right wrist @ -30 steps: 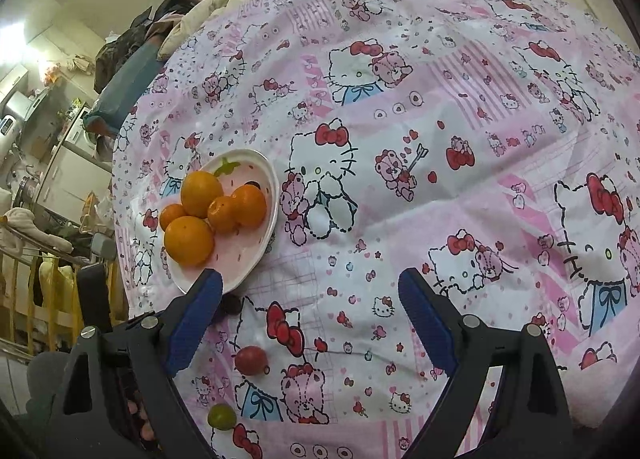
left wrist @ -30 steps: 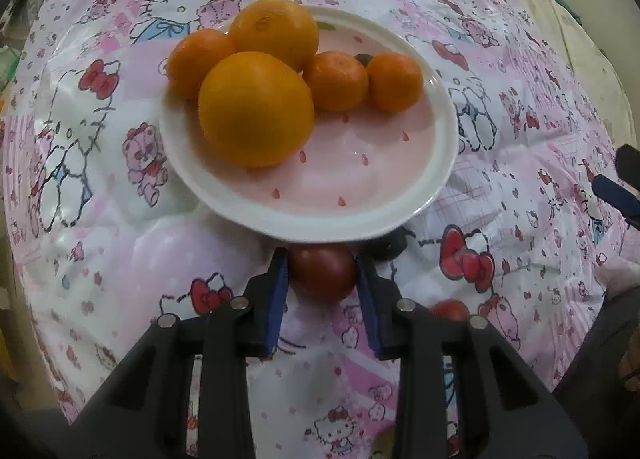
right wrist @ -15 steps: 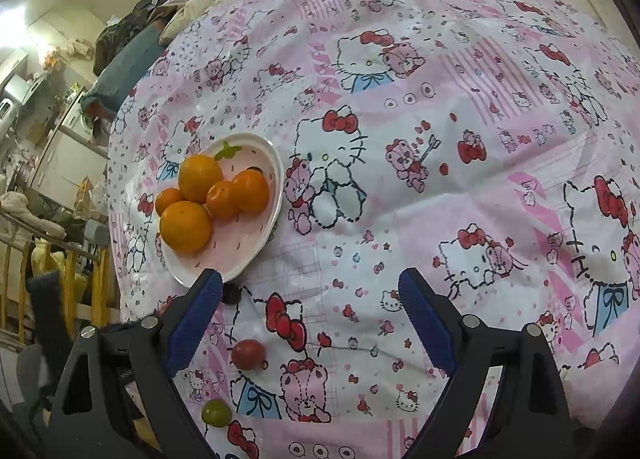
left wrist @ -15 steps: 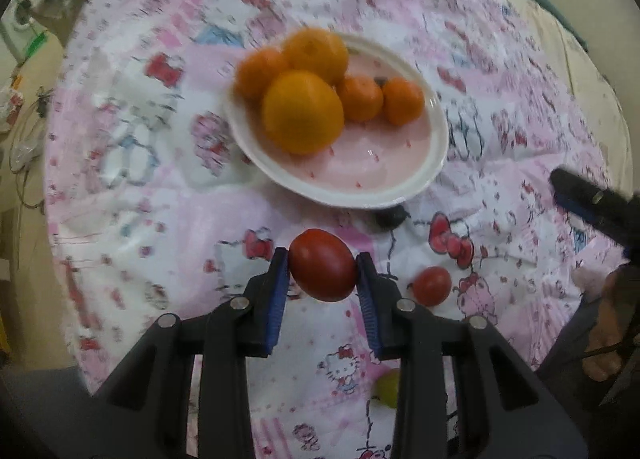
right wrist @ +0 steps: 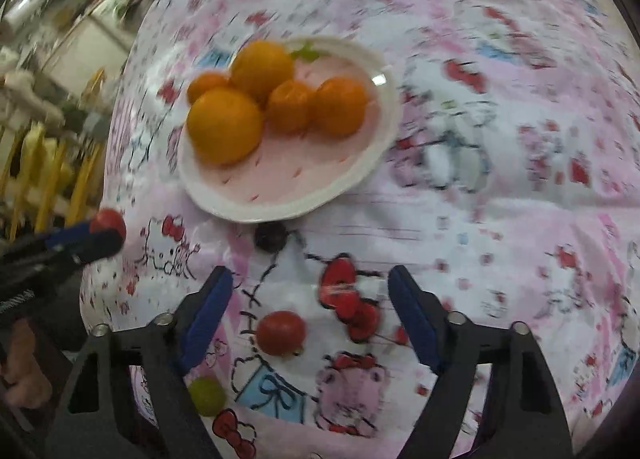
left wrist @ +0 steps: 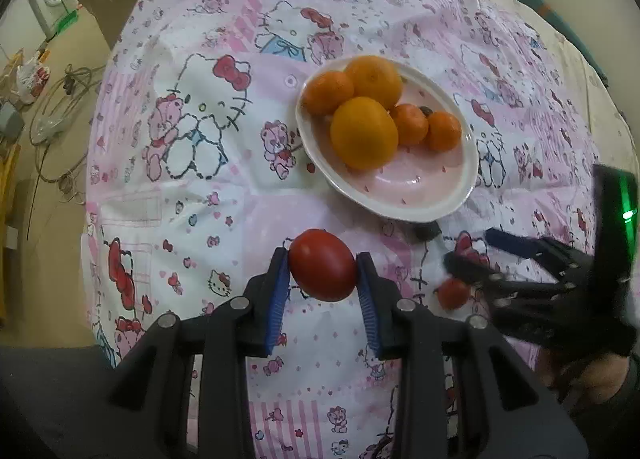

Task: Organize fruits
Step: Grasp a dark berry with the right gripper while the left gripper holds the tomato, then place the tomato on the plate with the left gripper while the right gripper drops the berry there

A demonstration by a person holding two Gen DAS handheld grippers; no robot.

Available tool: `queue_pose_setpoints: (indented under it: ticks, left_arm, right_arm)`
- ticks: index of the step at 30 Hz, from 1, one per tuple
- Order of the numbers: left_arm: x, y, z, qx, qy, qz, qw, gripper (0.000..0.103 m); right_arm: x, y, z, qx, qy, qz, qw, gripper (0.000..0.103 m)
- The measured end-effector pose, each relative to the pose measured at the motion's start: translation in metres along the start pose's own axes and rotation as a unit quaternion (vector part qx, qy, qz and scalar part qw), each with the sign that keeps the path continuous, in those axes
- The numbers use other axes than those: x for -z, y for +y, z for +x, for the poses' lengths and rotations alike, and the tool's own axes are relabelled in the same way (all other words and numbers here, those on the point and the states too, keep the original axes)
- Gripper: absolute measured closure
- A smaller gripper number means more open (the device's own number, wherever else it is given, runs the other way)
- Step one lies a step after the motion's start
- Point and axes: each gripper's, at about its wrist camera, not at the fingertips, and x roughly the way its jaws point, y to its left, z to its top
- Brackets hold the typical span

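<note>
My left gripper [left wrist: 323,273] is shut on a red tomato [left wrist: 322,265] and holds it above the cloth, in front of a white plate [left wrist: 420,207] with several oranges [left wrist: 363,133]. My right gripper [right wrist: 310,315] is open low over the cloth, with a smaller red tomato [right wrist: 281,333] between its fingers. In the left wrist view the right gripper [left wrist: 472,251] is seen beside that small tomato [left wrist: 453,293]. In the right wrist view the left gripper [right wrist: 86,237] appears at the left with its tomato [right wrist: 107,222].
A dark small fruit [right wrist: 271,237] lies just in front of the plate [right wrist: 320,203]. A green fruit [right wrist: 207,395] lies near my right gripper's left finger. The pink patterned cloth [left wrist: 192,179] covers a round table; the floor with cables lies beyond its left edge.
My left gripper has lifted the tomato higher and pulled back from the plate. My right gripper has moved down and forward, and now straddles the small tomato.
</note>
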Motion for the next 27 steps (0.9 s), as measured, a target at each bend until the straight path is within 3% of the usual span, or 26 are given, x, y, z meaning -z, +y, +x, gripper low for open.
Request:
queue_pose_setpoints:
  ticks: [5, 10, 13, 16, 27]
  left_arm:
    - [-0.003, -0.001, -0.002, 0.001, -0.008, 0.0, 1.0, 0.074]
    - [-0.005, -0.002, -0.001, 0.0, -0.008, 0.001, 1.0, 0.074]
    - [-0.005, -0.004, 0.002, 0.001, -0.004, 0.0, 1.0, 0.074]
    - [-0.006, -0.007, 0.005, -0.001, -0.003, 0.003, 1.0, 0.074]
    - [-0.009, -0.008, 0.009, -0.018, -0.016, 0.008, 0.9997, 0.074]
  right_arm:
    - [-0.006, 0.014, 0.025, 0.003, 0.014, -0.023, 1.0, 0.041]
    - [-0.013, 0.019, 0.034, -0.007, 0.011, -0.031, 0.999, 0.048]
    - [-0.016, 0.017, 0.036, -0.006, 0.011, -0.031, 0.999, 0.06]
    - [-0.016, 0.015, 0.036, -0.005, 0.012, -0.029, 0.999, 0.08]
    - [-0.008, 0.013, 0.017, -0.027, 0.009, -0.02, 0.999, 0.08]
